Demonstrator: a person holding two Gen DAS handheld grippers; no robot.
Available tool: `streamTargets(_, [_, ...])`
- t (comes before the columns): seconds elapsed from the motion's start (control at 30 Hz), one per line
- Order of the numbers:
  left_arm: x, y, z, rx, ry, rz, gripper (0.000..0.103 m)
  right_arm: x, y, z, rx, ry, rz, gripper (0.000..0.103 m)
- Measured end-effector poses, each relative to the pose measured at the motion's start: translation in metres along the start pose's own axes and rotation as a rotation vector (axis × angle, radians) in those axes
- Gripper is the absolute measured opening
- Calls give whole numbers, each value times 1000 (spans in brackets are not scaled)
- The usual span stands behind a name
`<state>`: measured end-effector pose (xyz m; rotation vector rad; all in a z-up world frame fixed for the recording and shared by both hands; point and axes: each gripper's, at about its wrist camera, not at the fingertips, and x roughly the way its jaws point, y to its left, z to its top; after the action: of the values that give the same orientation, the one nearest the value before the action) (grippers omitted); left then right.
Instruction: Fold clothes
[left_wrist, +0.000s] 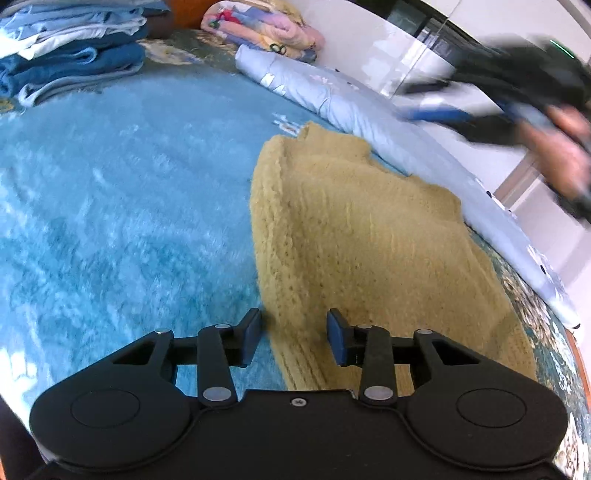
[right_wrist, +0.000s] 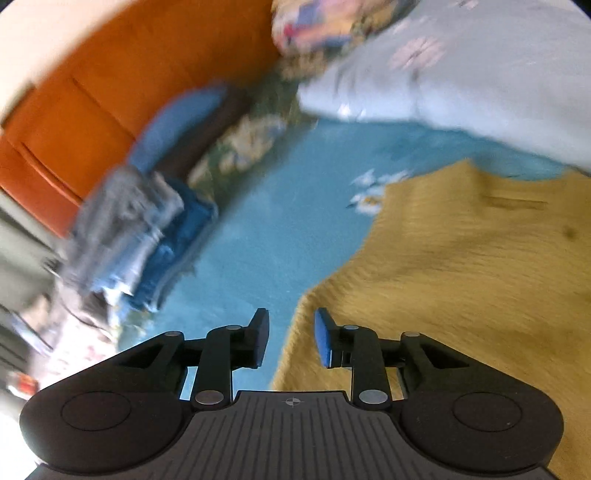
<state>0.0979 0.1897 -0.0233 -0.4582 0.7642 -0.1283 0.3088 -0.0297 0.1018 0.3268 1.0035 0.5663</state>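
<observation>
Bright daylight; right view motion-blurred, fisheye edges bent.

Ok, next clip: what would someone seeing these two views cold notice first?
The mustard-yellow knitted garment stands out, spread on the fluffy blue blanket right ahead of both grippers. The left gripper hovers at the garment's near edge with its jaws apart and nothing clamped; the right gripper is also open and empty. A stack of folded blue and white clothes sits at the far left, by an orange headboard.
</observation>
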Motion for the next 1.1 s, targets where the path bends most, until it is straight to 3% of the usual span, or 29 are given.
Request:
streamTargets(0.17, [-5, -1, -9, -33, 19, -28, 35, -119, -90, -78, -8, -126, -192, 45])
streamTargets(0.2, [-7, -1, -12, -46, 23, -39, 35, -136, -109, -98, 21, -129, -230, 51])
streamTargets(0.27, [-8, -1, -16, -73, 33, -55, 35, -169, -151, -143, 115, -129, -288, 52])
streamTargets(0.37, [-13, -1, -23, -100, 49, -84, 35, -194, -206, -205, 321, -117, -317, 54])
streamTargets(0.47, [-12, 0, -25, -133, 67, -112, 35, -193, -229, -244, 426, -120, -264, 54])
streamTargets(0.63, [-12, 3, -27, -171, 78, -136, 35, -175, -243, -256, 481, -159, -116, 54])
streamTargets(0.87, [-19, 13, -34, -203, 46, -152, 35, -144, -246, -240, 450, -135, -7, 53])
streamTargets(0.93, [-17, 16, -33, -234, 47, -167, 36, -134, -247, -235, 451, -130, 23, 46])
streamTargets(1.0, [-15, 18, -33, -247, 58, -184, 37, -132, -248, -235, 463, -124, 32, 23])
streamTargets(1.1, [-12, 17, -31, -233, 72, -197, 39, -136, -254, -240, 506, -123, 44, 10])
